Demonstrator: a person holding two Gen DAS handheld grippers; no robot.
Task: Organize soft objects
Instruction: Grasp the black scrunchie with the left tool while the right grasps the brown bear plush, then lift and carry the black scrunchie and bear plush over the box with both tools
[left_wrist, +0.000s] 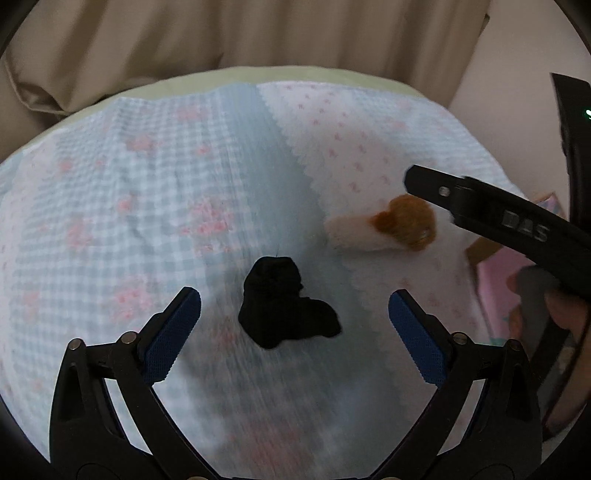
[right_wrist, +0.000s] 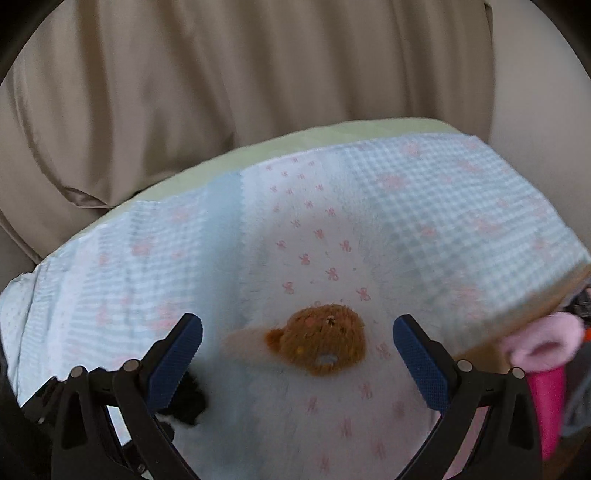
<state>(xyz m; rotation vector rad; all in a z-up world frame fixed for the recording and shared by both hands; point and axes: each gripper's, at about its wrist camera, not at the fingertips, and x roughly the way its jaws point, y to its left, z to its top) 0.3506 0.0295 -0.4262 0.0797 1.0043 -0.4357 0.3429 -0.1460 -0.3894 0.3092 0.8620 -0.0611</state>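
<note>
Both grippers poised, jaws spread and empty, over soft items on the patterned blanket (left_wrist: 147, 177).
Left gripper (left_wrist: 294, 306) frames the limp black sock (left_wrist: 284, 310); right gripper (right_wrist: 297, 332) frames the light, compressible bear-faced sock (right_wrist: 321, 338), just beside it. Each is judged best pinched mid-bulk.

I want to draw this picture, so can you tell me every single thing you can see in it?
Crumpled black soft cloth item: one, black, on the blue checked part of the cover, between the left gripper's open fingers.
Fuzzy brown bear-head plush on a cream sock-like piece: one, brown and cream, on the white bow-print part, between the right gripper's open fingers.
Quilted bed cover: one, blue check and white with pink bows, spread flat.
Beige curtain: one, hanging behind.
Pink fluffy item: one, at the right edge, off the cover.
Left gripper: black, blue pads, open.
Right gripper: same, open.
</note>
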